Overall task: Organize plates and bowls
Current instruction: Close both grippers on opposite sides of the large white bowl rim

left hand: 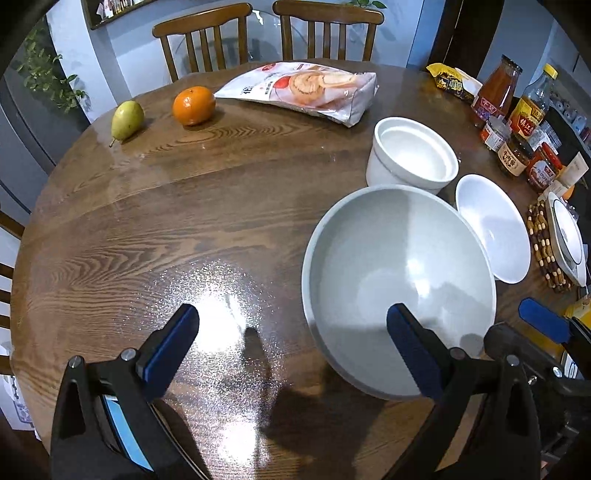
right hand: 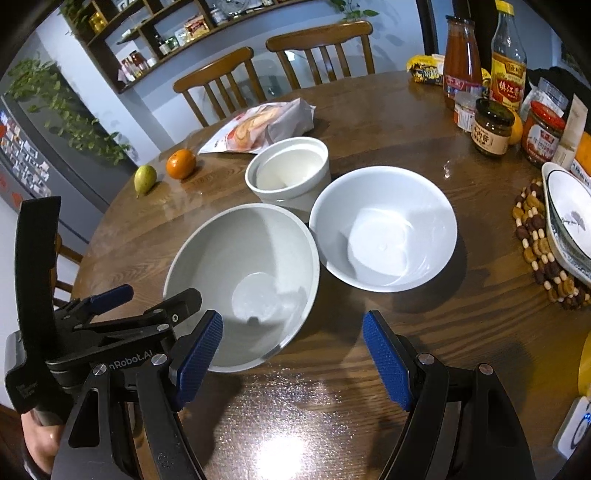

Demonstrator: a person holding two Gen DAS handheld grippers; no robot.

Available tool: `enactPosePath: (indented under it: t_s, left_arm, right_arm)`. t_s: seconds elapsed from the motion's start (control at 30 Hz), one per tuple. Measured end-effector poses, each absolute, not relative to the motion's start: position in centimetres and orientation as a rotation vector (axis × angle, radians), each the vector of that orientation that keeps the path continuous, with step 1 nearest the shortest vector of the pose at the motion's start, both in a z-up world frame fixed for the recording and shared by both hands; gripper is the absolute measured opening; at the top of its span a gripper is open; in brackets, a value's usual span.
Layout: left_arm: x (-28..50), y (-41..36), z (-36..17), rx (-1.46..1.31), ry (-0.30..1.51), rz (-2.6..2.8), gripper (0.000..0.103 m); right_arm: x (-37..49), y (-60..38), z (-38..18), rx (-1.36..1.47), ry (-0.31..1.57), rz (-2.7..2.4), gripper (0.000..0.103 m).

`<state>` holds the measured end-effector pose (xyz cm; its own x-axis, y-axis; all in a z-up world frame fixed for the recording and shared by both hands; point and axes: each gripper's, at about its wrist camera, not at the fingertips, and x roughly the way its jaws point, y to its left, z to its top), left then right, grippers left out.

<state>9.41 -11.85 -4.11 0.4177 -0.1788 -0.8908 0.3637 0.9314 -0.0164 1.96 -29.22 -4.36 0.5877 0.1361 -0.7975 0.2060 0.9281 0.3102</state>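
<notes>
A large grey bowl (left hand: 399,280) (right hand: 243,273) stands on the round wooden table (left hand: 184,221). Right of it is a white bowl (left hand: 493,229) (right hand: 384,229). Behind them stands a straight-sided white bowl (left hand: 412,155) (right hand: 290,171). Patterned plates (right hand: 569,221) (left hand: 567,240) lie stacked on a beaded mat at the right. My left gripper (left hand: 295,332) is open and empty, its right finger over the grey bowl's near rim. My right gripper (right hand: 293,354) is open and empty, just in front of the grey and white bowls. The left gripper also shows in the right wrist view (right hand: 147,299).
A pear (left hand: 127,120), an orange (left hand: 194,105) and a bread bag (left hand: 306,88) lie at the far side. Sauce bottles and jars (right hand: 495,92) crowd the right edge. Two wooden chairs (left hand: 266,33) stand behind the table.
</notes>
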Motion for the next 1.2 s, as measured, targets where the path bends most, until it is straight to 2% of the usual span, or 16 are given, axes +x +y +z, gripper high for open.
enactPosePath:
  t_s: [0.3,0.5,0.7,0.73,0.8,0.93,0.97,1.2]
  left_arm:
    - [9.9,-11.9,-4.7,0.178,1.107,-0.346,0.097]
    - [10.4,-11.8,-5.2,0.158,1.129,-0.355,0.088]
    - [10.5,-11.9,-5.5,0.147,1.141,-0.38,0.062]
    - [10.4,-12.0,-5.5,0.144,1.142,-0.385,0.053]
    - [10.4,-12.0,-5.7,0.147,1.149,-0.398,0.045]
    - [10.2,-12.4,-5.9,0.159,1.156,-0.418,0.028]
    - [10.2,-12.5,-5.9,0.165,1.155,-0.424,0.024]
    - [9.7,-12.4,-5.4,0.187,1.132,-0.424,0.024]
  right_arm:
    - [2.4,-29.5,-4.8,0.447,0.949,-0.036,0.079]
    - [3.1,-29.4,-5.5,0.472,0.973,-0.025,0.078]
    - [3.7,-29.5,-6.2,0.5,0.991,-0.006,0.059]
    - [3.7,-29.5,-6.3,0.502,0.991,-0.003,0.056]
    - [3.8,-29.5,-6.5,0.508,0.995,0.01,0.043]
    - [4.0,-29.5,-6.9,0.51,1.002,0.02,0.021]
    - [4.1,-29.5,-7.1,0.518,1.008,0.029,0.021]
    - [3.7,-29.1,-6.8,0.496,1.014,0.039,0.02]
